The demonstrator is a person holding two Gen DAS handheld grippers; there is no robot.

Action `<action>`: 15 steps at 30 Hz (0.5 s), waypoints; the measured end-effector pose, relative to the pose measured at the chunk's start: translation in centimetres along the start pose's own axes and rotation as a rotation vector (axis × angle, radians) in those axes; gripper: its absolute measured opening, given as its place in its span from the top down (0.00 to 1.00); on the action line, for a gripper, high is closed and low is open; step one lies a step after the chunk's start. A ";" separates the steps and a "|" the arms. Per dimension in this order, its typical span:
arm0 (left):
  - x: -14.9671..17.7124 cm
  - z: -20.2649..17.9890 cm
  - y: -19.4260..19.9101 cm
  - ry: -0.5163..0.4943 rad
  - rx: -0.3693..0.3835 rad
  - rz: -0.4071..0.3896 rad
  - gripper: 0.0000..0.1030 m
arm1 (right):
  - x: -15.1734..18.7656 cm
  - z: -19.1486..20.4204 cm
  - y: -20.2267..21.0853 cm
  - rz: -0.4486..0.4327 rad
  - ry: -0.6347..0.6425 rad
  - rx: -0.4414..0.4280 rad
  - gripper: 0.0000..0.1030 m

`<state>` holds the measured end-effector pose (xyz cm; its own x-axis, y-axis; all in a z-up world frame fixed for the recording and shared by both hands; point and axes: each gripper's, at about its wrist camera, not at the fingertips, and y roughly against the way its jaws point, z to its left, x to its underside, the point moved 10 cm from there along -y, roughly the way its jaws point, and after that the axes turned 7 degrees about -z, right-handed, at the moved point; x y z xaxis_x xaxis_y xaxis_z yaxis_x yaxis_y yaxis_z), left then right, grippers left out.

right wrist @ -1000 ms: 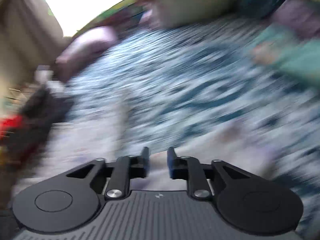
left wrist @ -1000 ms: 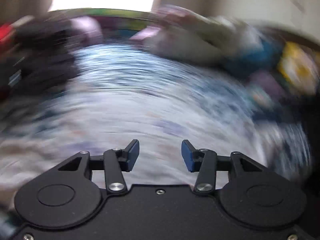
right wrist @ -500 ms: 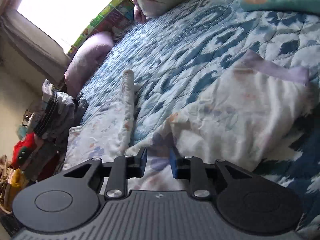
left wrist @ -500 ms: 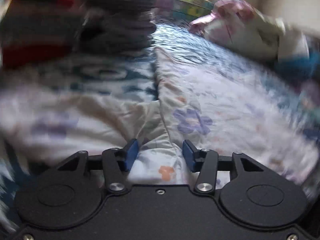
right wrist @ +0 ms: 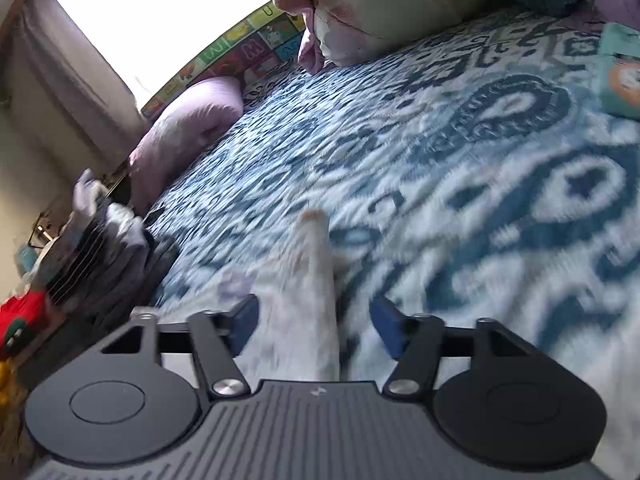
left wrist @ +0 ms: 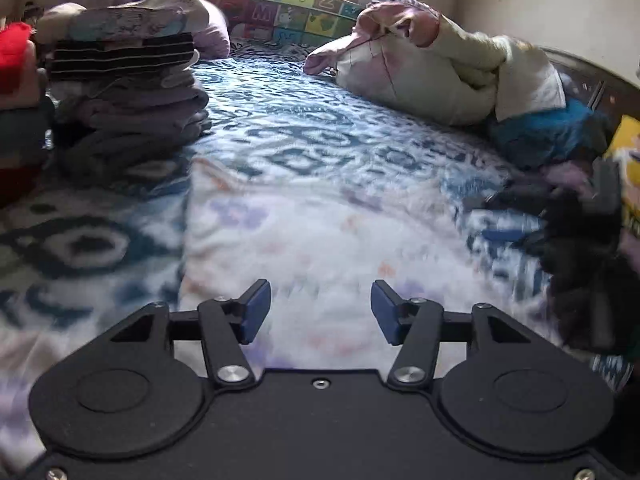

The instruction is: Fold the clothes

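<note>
Left wrist view: left gripper (left wrist: 320, 312) jaws opening, nothing clamped; pads clear of cloth. White floral garment (left wrist: 320, 232) lies spread on the blue patterned quilt (left wrist: 300, 128), directly under and ahead of the jaws. Stack of folded clothes (left wrist: 124, 92) far left, unfolded pile (left wrist: 432, 68) far right. Likely a release after a fold; best to lift clear before sliding away so the layer isn't dragged, then smooth the edge. Garment is motion-blurred, so its edges and fold lines are unreadable. Dark blurred shape (left wrist: 576, 248) at right, probably the other tool, can't confirm.

Right wrist view: right gripper (right wrist: 314, 326) jaws opening wide; a narrow strip of the garment (right wrist: 312, 280) sits between them, untouched by the pads. Teal printed item (right wrist: 620, 72) cut off at right edge. Strip's near end is hidden under the gripper body.
</note>
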<state>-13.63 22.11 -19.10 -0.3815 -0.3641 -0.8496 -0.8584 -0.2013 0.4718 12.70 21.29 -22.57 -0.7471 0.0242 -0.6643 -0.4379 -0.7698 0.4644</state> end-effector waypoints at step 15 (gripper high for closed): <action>-6.6 13.3 -10.3 0.330 -0.124 0.016 0.37 | -1.3 -2.0 -7.9 0.102 -0.182 -0.143 0.56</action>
<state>-6.81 38.68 -21.47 -0.2459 -0.6381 -0.7296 -0.7974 -0.2948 0.5265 18.17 26.07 -26.55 -0.8671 0.0462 -0.4960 -0.2903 -0.8560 0.4277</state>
